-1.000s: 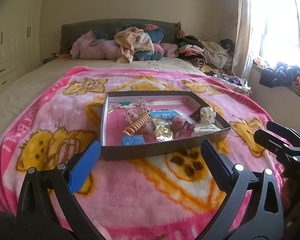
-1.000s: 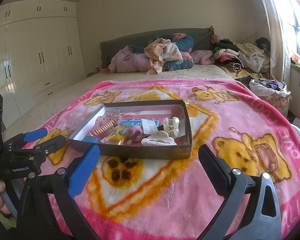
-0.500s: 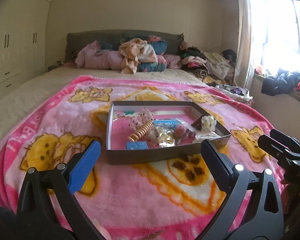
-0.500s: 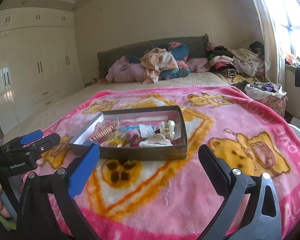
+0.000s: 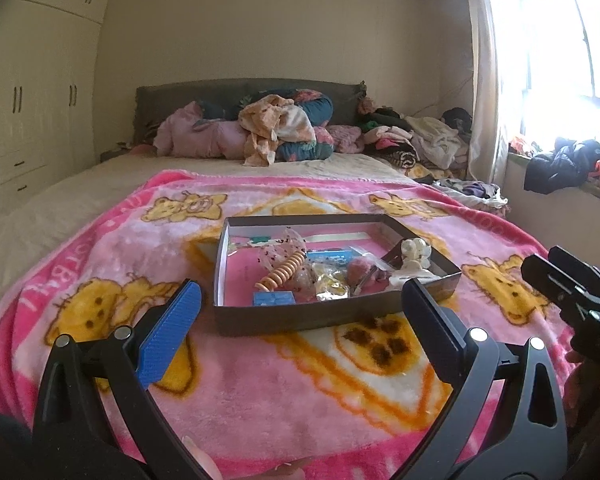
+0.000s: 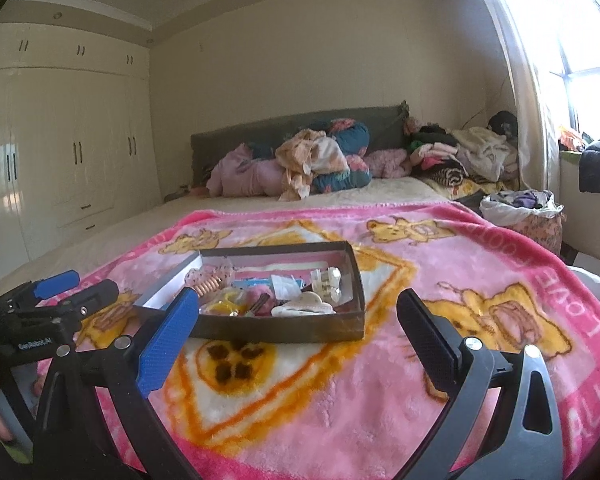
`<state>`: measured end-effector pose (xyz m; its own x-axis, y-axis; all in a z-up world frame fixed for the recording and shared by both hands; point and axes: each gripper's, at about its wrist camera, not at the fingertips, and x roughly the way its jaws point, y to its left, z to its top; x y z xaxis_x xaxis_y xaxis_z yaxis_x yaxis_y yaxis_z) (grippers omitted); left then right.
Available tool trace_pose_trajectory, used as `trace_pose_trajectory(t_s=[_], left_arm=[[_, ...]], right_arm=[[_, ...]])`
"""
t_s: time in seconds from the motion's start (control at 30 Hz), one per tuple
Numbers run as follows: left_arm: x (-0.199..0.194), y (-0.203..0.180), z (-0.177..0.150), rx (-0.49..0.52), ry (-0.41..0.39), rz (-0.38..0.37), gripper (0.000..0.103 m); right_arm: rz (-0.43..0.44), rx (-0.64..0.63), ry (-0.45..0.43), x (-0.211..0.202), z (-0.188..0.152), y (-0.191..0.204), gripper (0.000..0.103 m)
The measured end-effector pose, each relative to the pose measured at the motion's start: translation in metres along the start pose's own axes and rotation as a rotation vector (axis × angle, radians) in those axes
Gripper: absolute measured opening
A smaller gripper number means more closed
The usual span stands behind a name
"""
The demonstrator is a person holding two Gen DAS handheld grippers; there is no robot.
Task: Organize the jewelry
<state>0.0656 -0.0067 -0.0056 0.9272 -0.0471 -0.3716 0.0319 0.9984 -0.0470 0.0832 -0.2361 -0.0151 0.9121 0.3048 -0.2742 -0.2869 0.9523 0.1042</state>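
A shallow dark cardboard box [image 5: 300, 320] sits on a pink bear-print blanket [image 5: 280, 400]; it also shows in the right wrist view [image 6: 280, 330]. It holds jumbled jewelry and hair things: a tan spiral hair tie [image 5: 284, 270], a small blue box [image 5: 274, 299], a white claw clip [image 5: 416, 252], a cream clip [image 6: 304, 306], plastic packets. My left gripper [image 5: 300, 304] is open and empty, just short of the box's near wall. My right gripper [image 6: 298, 320] is open and empty, also short of the box. Each gripper shows at the edge of the other's view.
The blanket covers a bed with piled clothes and pillows [image 5: 268, 132] at the headboard. White wardrobes [image 6: 60, 152] stand at the left. A window and ledge with clothes [image 5: 560, 160] are at the right, and a full laundry bag [image 6: 520, 212] beside the bed.
Both cameras have tilted upward and drawn back a little, so the box sits lower in view and more wall and ceiling show. Both grippers stay open and empty.
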Motion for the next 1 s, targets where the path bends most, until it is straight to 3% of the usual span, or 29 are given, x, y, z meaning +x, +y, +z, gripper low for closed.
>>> trace_pose_trajectory(t_s=[0.37, 1.0], left_arm=[[0.008, -0.005, -0.019, 0.014, 0.006, 0.007, 0.092], [0.017, -0.004, -0.029, 0.008, 0.033, 0.019, 0.092]], right_arm=[[-0.041, 0.000, -0.020, -0.004, -0.028, -0.007, 0.096], [-0.041, -0.012, -0.026, 0.001, -0.033, -0.009, 0.096]])
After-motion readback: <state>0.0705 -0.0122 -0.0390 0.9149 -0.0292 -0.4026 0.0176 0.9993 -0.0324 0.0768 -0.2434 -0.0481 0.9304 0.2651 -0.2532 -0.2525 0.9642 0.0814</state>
